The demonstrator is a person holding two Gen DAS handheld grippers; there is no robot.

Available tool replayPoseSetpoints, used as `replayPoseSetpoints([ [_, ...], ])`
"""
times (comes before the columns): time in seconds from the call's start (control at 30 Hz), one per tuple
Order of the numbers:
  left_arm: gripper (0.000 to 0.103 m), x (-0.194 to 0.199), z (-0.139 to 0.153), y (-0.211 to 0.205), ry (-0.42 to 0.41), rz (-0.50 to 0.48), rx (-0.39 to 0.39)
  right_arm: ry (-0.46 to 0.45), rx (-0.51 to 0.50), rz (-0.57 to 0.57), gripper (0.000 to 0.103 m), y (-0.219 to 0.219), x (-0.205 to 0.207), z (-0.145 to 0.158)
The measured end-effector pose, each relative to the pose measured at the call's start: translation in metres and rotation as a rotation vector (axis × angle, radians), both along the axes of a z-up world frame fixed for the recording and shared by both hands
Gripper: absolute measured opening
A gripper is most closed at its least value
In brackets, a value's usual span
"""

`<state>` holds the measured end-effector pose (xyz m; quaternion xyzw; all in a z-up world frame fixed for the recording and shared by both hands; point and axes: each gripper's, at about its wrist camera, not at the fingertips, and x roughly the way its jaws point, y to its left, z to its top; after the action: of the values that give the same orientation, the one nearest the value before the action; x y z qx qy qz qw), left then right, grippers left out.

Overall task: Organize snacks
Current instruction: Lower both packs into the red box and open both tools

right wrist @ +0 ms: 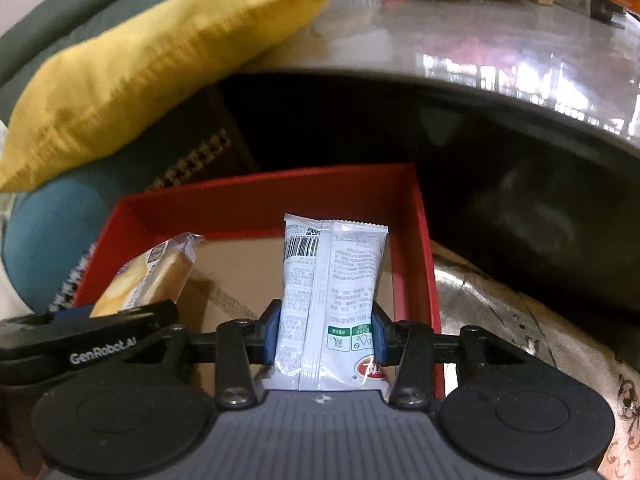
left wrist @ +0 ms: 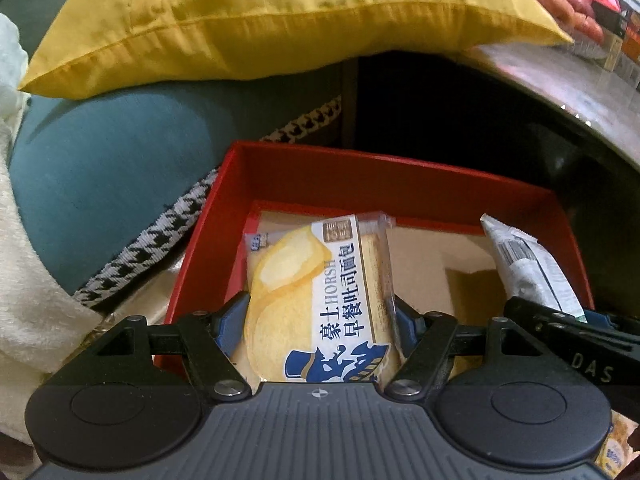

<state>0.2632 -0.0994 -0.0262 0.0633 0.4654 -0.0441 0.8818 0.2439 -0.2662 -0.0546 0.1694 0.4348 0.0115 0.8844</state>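
A: Plastic wrap, crinkly and slick. The left gripper [left wrist: 318, 316] has its blue pads pressed on both sides of the bread packet [left wrist: 320, 300], which sticks out ahead of it over the red box [left wrist: 384, 172].

B: And the other one?

A: The right gripper [right wrist: 324, 334] is clamped narrow on the white snack pouch [right wrist: 332, 280], held near its lower end, the rest standing out ahead of the jaws, also over the box.

B: How will they handle?

A: Both look light. The bread is soft and would squash under a hard squeeze, so a grip across its middle suits it. The pouch is thin and floppy, likely to slide if the pads ease.

B: Beyond the box?

A: A yellow cushion [left wrist: 280, 20] lies past it, up and to the left, with a glossy tabletop [right wrist: 500, 52] ahead to the right.

B: Anything unclear?

A: Each packet's near end is cut off behind its gripper's body. Whether either touches the box floor, I cannot tell. The far tabletop clutter is blurred; possibly fruit.
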Motion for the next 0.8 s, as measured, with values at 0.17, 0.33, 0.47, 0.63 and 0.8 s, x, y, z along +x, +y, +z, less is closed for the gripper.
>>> replayPoseSetpoints([
  [0.17,0.081,-0.002,-0.005,-0.001,0.007,-0.004,0.016,0.019,-0.033,0.001,0.043,0.0,0.003,-0.006],
  [0.33,0.089,-0.002,-0.001,0.002,-0.021,0.005,0.032,0.01,-0.046,-0.01,0.045,-0.001,0.002,-0.003],
  [0.47,0.089,-0.001,0.0,0.008,-0.008,0.018,0.015,-0.006,-0.056,-0.012,0.046,-0.001,-0.001,0.003],
  [0.63,0.089,-0.002,0.006,0.016,-0.018,0.032,-0.006,-0.015,-0.072,-0.013,0.046,-0.001,-0.004,0.009],
  [0.8,0.089,-0.006,0.012,0.025,-0.012,0.035,-0.015,-0.017,-0.07,0.004,0.046,0.002,-0.014,0.02],
])
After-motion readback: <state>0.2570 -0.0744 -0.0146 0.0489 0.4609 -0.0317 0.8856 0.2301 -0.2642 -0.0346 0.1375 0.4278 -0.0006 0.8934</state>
